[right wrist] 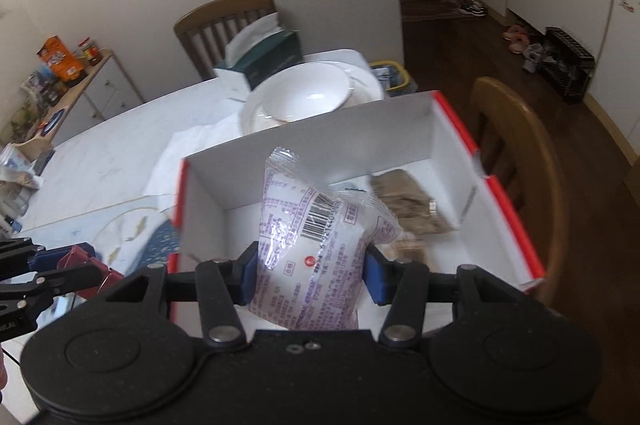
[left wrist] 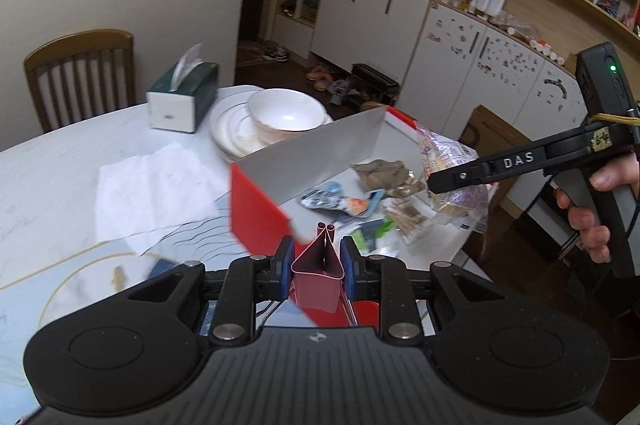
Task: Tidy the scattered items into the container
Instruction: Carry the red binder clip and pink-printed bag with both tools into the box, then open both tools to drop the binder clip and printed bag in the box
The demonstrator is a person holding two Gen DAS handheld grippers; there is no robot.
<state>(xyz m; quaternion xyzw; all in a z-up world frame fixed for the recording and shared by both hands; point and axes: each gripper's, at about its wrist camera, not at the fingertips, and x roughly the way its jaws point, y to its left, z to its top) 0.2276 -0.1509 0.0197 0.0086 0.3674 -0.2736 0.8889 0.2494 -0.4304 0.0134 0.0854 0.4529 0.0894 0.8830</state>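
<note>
The container is a red box with white inside (left wrist: pixel 256 201) (right wrist: pixel 404 129) on the marble table. It holds several snack packets (left wrist: pixel 384 177) (right wrist: pixel 412 201). My left gripper (left wrist: pixel 316 265) is shut on a dark red folded packet (left wrist: pixel 318 277) at the box's near wall. It also shows at the left edge of the right wrist view (right wrist: pixel 68 265). My right gripper (right wrist: pixel 310 267) is shut on a clear purple-printed snack bag (right wrist: pixel 312 253) and holds it over the box. In the left wrist view the right gripper (left wrist: pixel 444 181) reaches in from the right with the bag (left wrist: pixel 444 149).
Stacked white plates with a bowl (left wrist: pixel 280 113) (right wrist: pixel 308 97) and a green tissue box (left wrist: pixel 184 97) (right wrist: pixel 264 61) stand behind the box. White paper (left wrist: pixel 152 185) lies to its left. Wooden chairs (left wrist: pixel 80 73) (right wrist: pixel 516 161) stand at the table's far side and right edge.
</note>
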